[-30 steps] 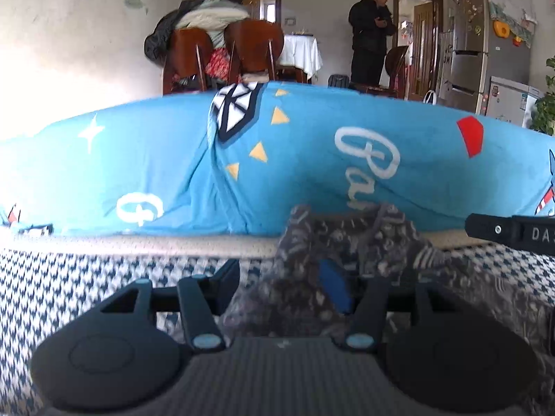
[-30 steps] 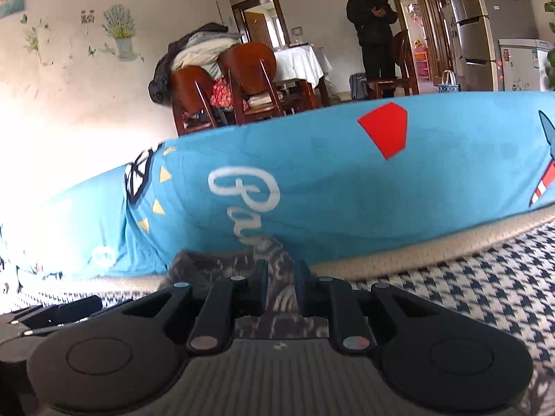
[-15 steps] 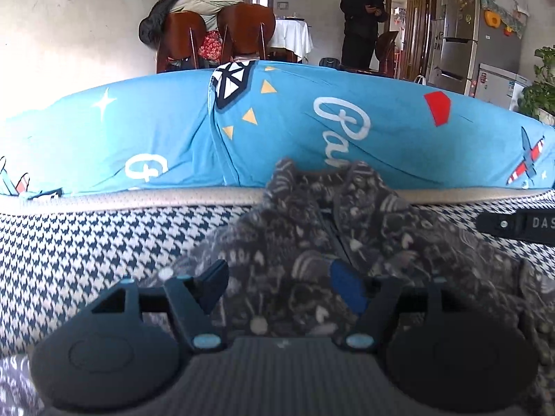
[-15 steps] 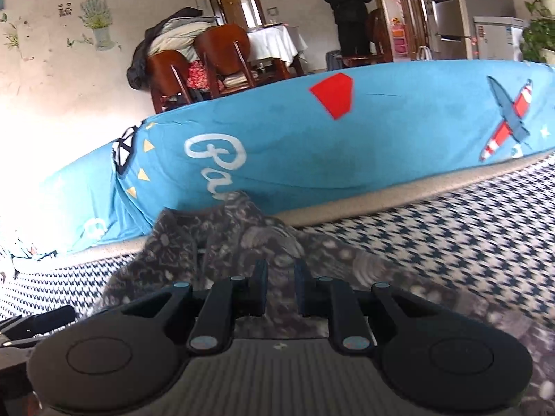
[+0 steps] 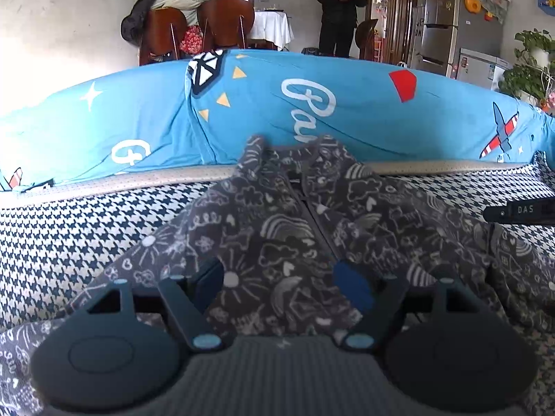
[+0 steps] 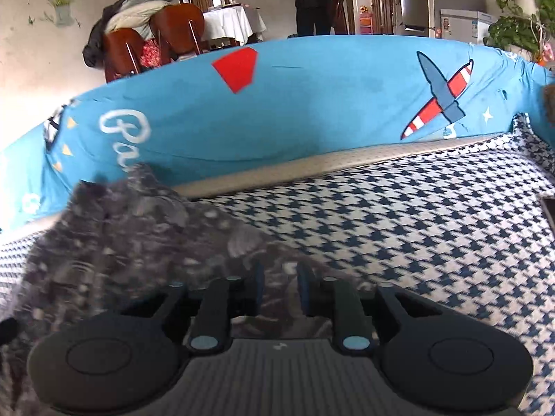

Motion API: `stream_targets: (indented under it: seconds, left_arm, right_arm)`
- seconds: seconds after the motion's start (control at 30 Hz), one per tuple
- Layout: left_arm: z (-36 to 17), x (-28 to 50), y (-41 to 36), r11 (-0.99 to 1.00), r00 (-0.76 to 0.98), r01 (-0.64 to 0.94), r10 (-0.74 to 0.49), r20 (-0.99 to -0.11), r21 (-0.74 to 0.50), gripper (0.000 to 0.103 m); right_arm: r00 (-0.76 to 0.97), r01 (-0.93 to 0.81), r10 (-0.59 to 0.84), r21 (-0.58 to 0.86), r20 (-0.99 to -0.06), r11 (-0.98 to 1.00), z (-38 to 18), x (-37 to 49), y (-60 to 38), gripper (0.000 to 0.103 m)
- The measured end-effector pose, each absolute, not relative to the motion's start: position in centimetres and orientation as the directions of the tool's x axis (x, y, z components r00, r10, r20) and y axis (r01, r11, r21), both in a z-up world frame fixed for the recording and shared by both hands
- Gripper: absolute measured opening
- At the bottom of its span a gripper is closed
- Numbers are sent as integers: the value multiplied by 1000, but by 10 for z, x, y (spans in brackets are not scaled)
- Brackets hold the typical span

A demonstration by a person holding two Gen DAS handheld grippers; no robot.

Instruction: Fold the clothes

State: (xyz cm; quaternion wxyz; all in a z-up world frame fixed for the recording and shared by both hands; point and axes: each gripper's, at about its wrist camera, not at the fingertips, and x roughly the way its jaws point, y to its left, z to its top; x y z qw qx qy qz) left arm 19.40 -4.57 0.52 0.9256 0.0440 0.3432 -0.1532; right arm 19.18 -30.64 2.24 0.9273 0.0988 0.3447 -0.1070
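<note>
A dark grey jacket with white doodle prints (image 5: 295, 228) lies front up, collar away from me, on a houndstooth cover (image 5: 69, 222). My left gripper (image 5: 281, 284) is open, its jaws wide apart just above the jacket's lower front. In the right wrist view the jacket (image 6: 138, 235) lies at the left, blurred. My right gripper (image 6: 279, 293) has its jaws close together with a fold of the jacket's fabric between them. The right gripper's finger shows at the right edge of the left wrist view (image 5: 520, 209).
A long blue printed bolster (image 5: 312, 114) runs along the far edge of the surface. Beyond it stand wooden chairs (image 5: 194, 31) piled with clothes, a person (image 5: 338, 10), a fridge (image 5: 454, 31) and a plant (image 5: 530, 66).
Both grippers have pulled back towards me and risen, so more of the jacket and cover shows. The right gripper has swung to the right with the fabric. The left jaws stay wide.
</note>
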Motion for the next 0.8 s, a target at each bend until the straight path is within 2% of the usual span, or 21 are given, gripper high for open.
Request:
stream_targets:
  seconds: [0.07,0.13,0.2,0.33,0.4,0.5,0.63,0.67,0.8]
  left_arm:
    - [2,194,-49,943,700,330,-272,-660,-39,74]
    - [-1,192,-53,938,693,346,-281,-664,-36,74]
    - [-4,190,-58,932,687,360,-288,-667,-31,74]
    - [-7,187,-65,923,677,384,-300,-672,-26,75]
    - [-9,185,-68,918,672,395,-306,-674,-23,75]
    - [-12,183,-71,914,665,406,-309,-680,-18,75]
    - [-15,181,-74,911,662,412,-304,-685,-7,75]
    - [-15,181,-74,911,662,412,-303,-685,-4,75]
    - [-17,180,-75,911,661,413,-299,-688,0,77]
  right_arm:
    - [730,278,-144,97,-668,956,17,194,-315,37]
    - [720,289,-158,85,-676,954,11,196,-324,39]
    - [711,298,-171,72,-682,952,6,198,-331,49]
    - [686,325,-188,65,-703,943,-4,201,-339,53]
    - [673,319,-150,102,-724,942,-9,203,-342,61]
    - [669,295,-160,62,-725,954,-13,205,-336,63]
    - [670,274,-176,20,-721,962,-15,206,-329,52]
    - [673,269,-172,22,-720,963,-15,206,-329,45]
    - [682,251,-168,12,-712,968,-14,205,-327,24]
